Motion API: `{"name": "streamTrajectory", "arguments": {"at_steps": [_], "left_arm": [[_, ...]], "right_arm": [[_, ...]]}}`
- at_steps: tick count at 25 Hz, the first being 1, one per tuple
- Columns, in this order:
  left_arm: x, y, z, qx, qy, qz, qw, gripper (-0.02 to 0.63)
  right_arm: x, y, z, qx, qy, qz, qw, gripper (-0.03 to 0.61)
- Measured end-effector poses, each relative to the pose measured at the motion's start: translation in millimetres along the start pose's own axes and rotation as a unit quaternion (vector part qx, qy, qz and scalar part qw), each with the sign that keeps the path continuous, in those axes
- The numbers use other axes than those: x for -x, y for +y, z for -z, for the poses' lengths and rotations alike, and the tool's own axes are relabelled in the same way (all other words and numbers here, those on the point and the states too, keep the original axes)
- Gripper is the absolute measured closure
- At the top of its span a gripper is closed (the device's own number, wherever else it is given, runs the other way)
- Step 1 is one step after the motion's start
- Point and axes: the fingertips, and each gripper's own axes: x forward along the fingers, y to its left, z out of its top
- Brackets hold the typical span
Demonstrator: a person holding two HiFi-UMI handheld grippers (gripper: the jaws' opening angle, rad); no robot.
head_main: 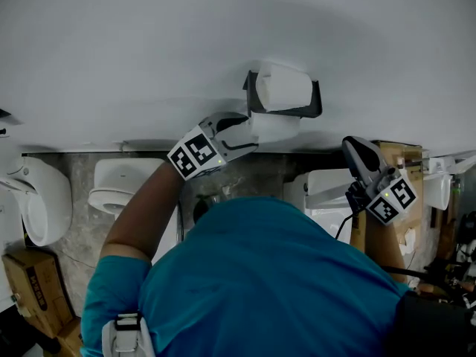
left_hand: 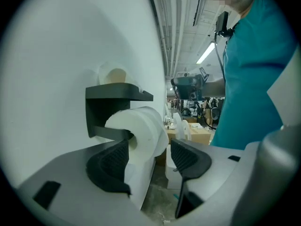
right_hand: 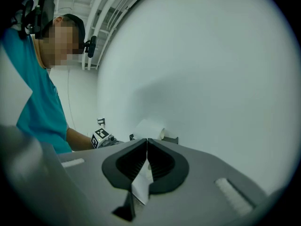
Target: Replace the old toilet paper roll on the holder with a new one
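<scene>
On wall holder [left_hand: 113,95], roll [left_hand: 146,126] hangs on the arm between the wide-apart jaws of left gripper [left_hand: 149,147], not squeezed. Second roll [head_main: 282,88] lies on holder's top shelf. Right gripper [right_hand: 146,144] is off to the side, jaws closed, pinching white paper scrap [right_hand: 140,185].

The toilet paper roll [left_hand: 143,131] is plain white, like the wall [head_main: 149,43] behind it, and its holder [left_hand: 117,94] is black. The left gripper [left_hand: 149,163] and right gripper [right_hand: 147,160] are grey with ribbed black pads [left_hand: 110,166] and black-and-white patterned marker cubes [head_main: 195,153]; the paper scrap [right_hand: 140,186] in the right one is white. The person's shirt [head_main: 275,281] is teal.
</scene>
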Motion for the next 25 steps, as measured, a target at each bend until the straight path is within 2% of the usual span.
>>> {"name": "streamTrajectory", "arguments": {"at_steps": [3,7,16,19,24,25], "left_arm": [[-5,0,8,0.005,0.014,-0.009,0.9999,0.347],[-12,1,8,-0.002,0.011,-0.024,0.9997,0.344],[-20,-12,-1,-0.071,0.012,-0.026,0.997,0.344],[-25,-14,-6,-0.07,0.011,-0.032,0.997,0.344],[-36,-6,-6,-0.049,0.007,-0.077,0.9958,0.349],[-37,-3,-6,-0.042,0.005,-0.086,0.9954,0.368]], "right_arm": [[1,3,1,0.002,0.004,0.0,1.0,0.572],[3,3,4,-0.001,0.005,0.002,1.0,0.572],[9,-1,7,-0.007,0.007,0.005,1.0,0.573],[10,-3,8,-0.009,0.008,0.007,1.0,0.572],[14,-7,12,-0.011,0.013,0.01,1.0,0.573],[14,-8,13,-0.012,0.014,0.011,1.0,0.574]]}}
